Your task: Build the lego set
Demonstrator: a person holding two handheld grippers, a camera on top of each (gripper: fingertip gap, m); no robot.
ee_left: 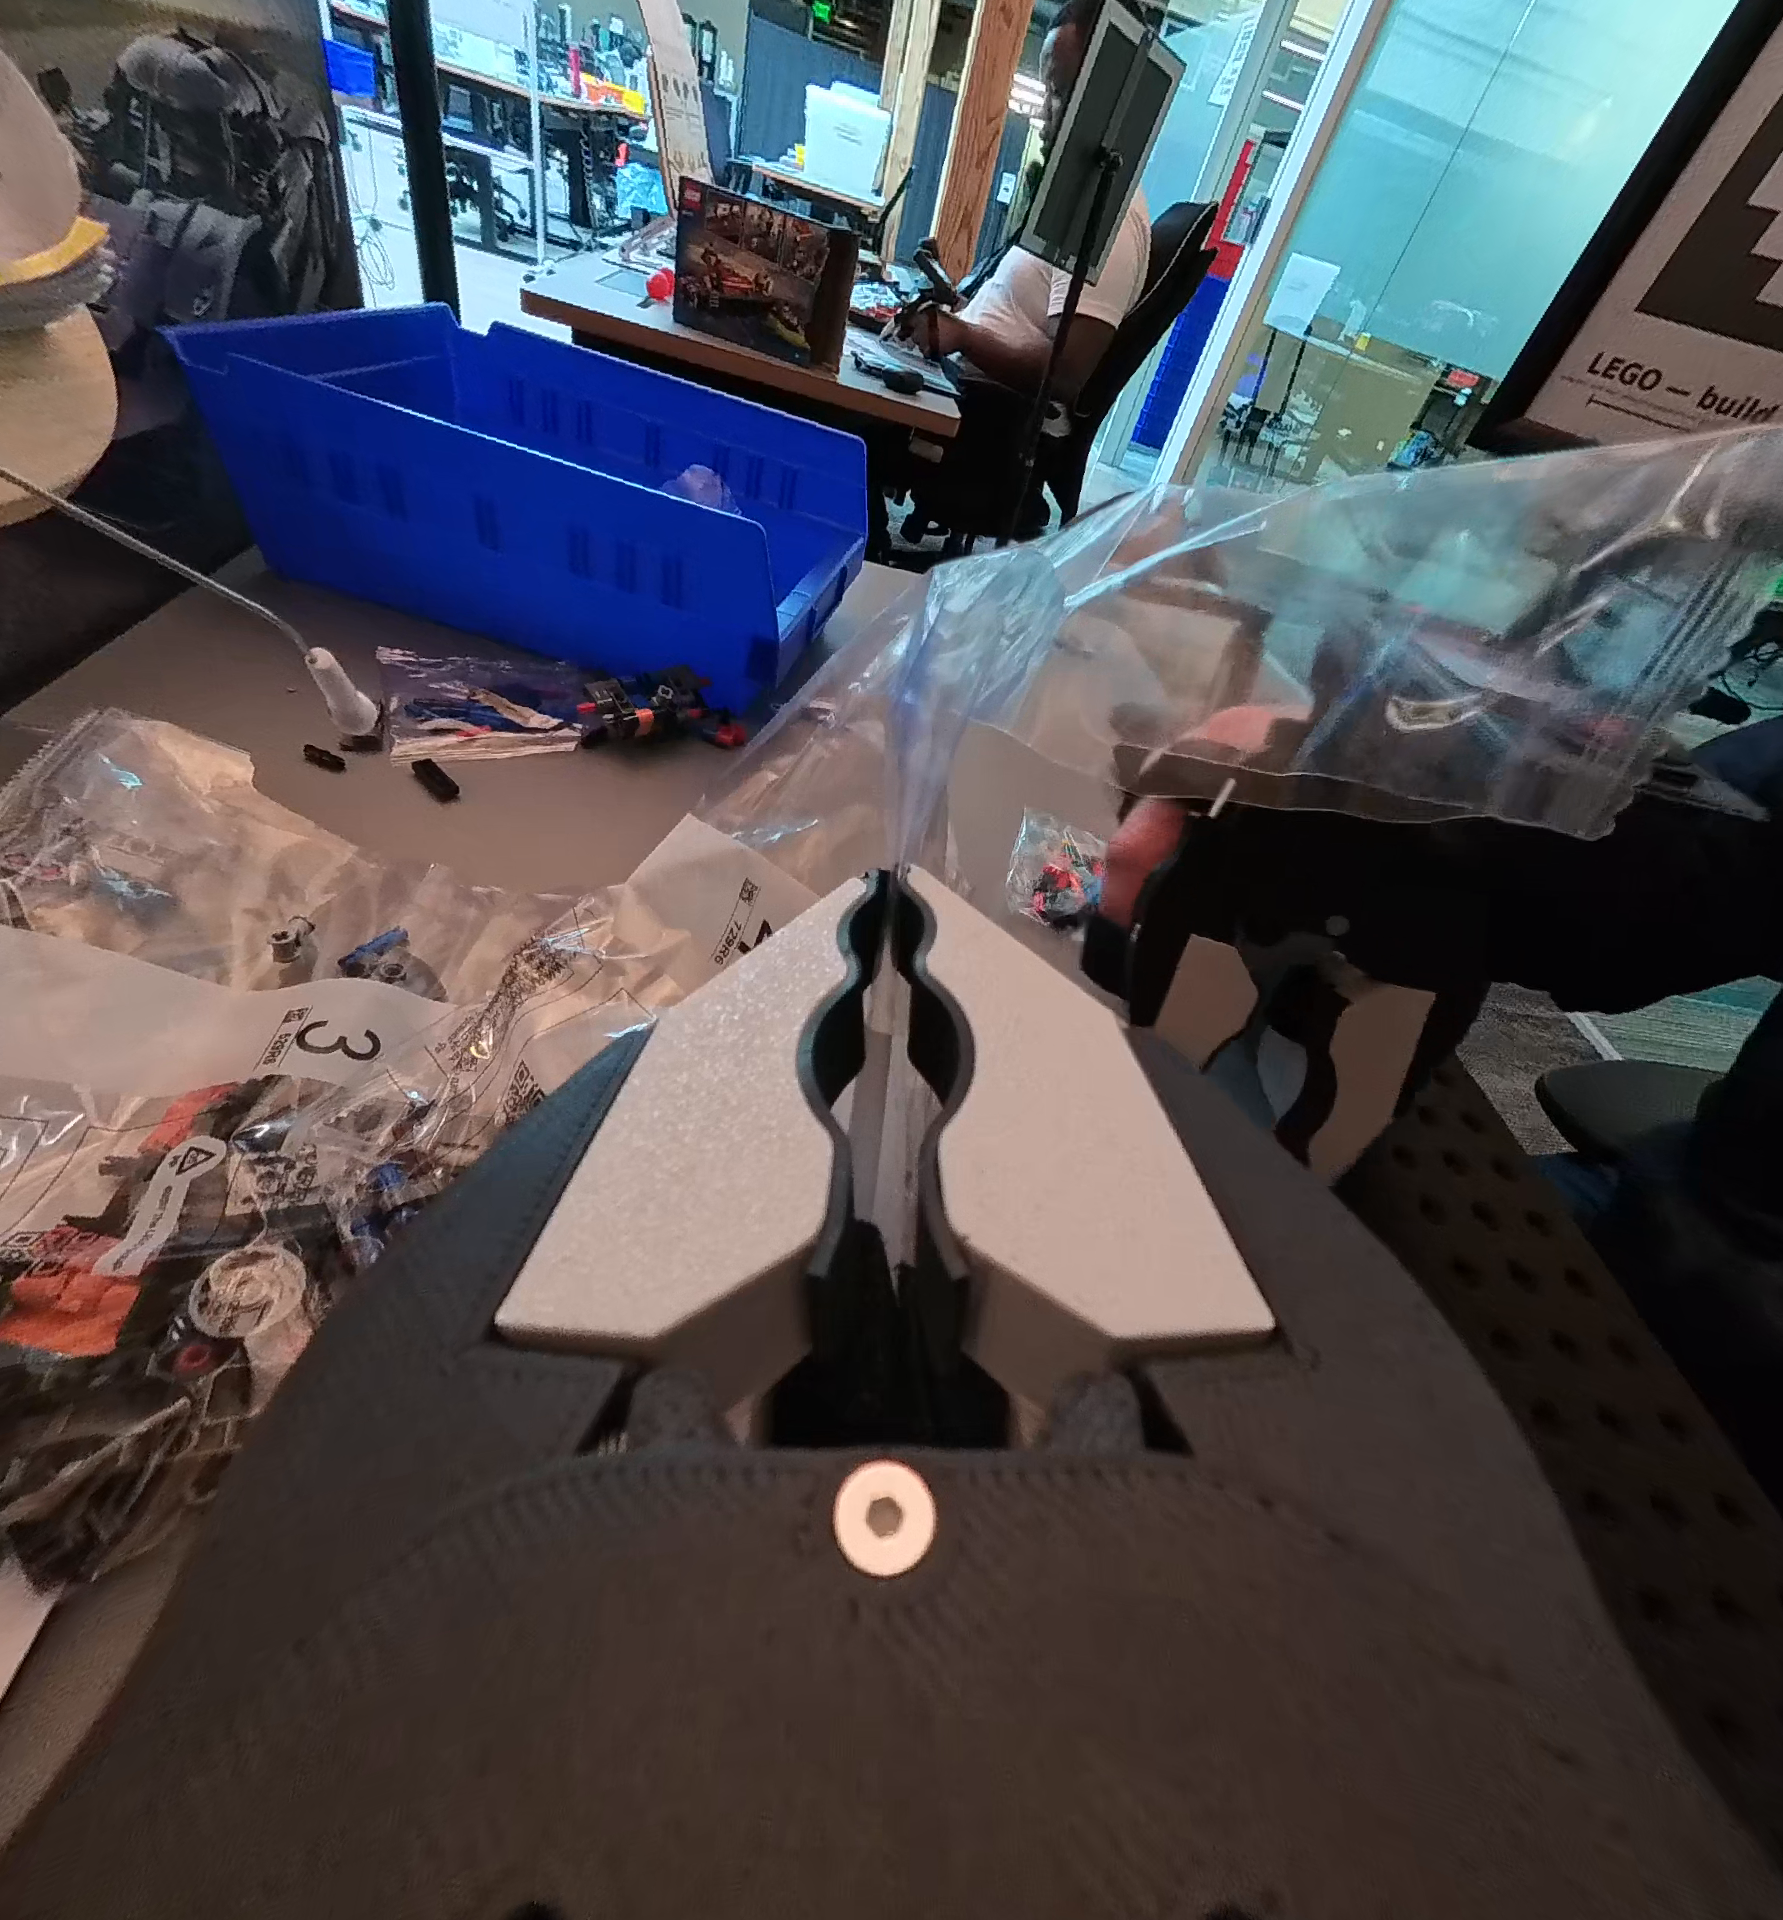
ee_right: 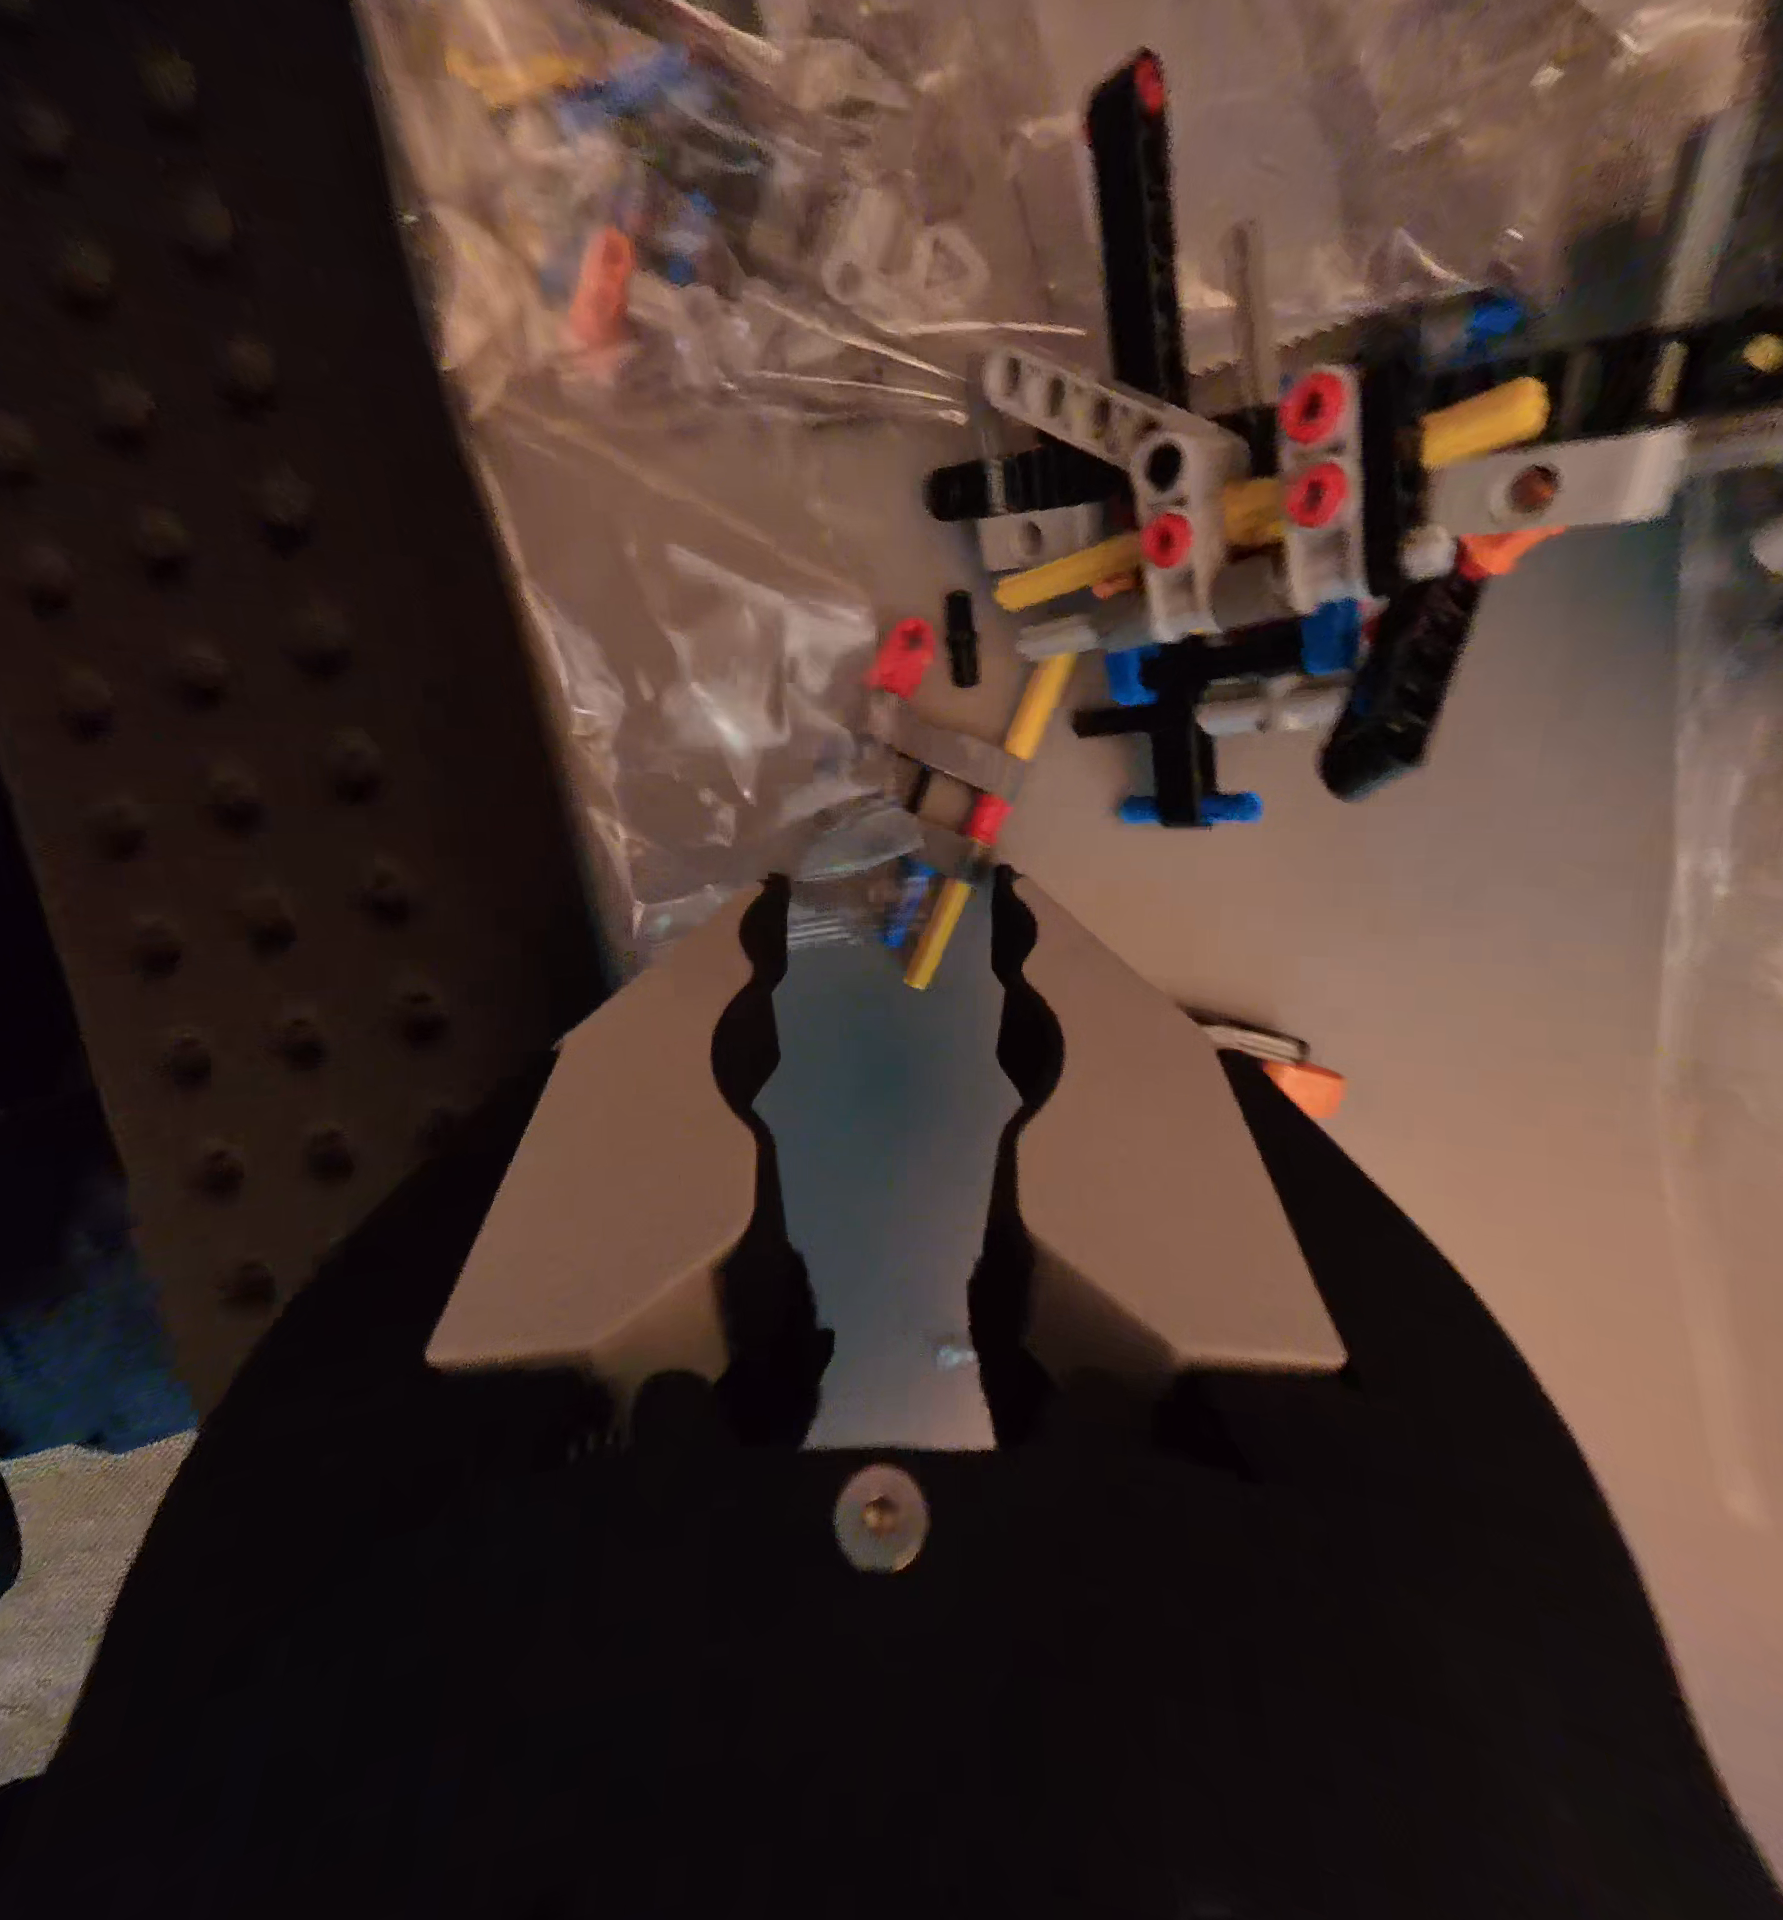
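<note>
Your left gripper [ee_left: 895, 883] pinches the clear bag [ee_left: 1334, 644]; hold it high. Your right gripper [ee_right: 892, 883], parted and empty, should straddle the yellow axle [ee_right: 937, 930] squarely.

The left hand-held gripper [ee_left: 895, 883] pinches a clear plastic bag [ee_left: 1334, 644] above the parts bags [ee_left: 191, 1039].

A blue bin [ee_left: 554, 488] and a clear bag [ee_left: 1386, 623] are seen. The model [ee_right: 1282, 520] is made up of black, grey, yellow, red and blue parts.
</note>
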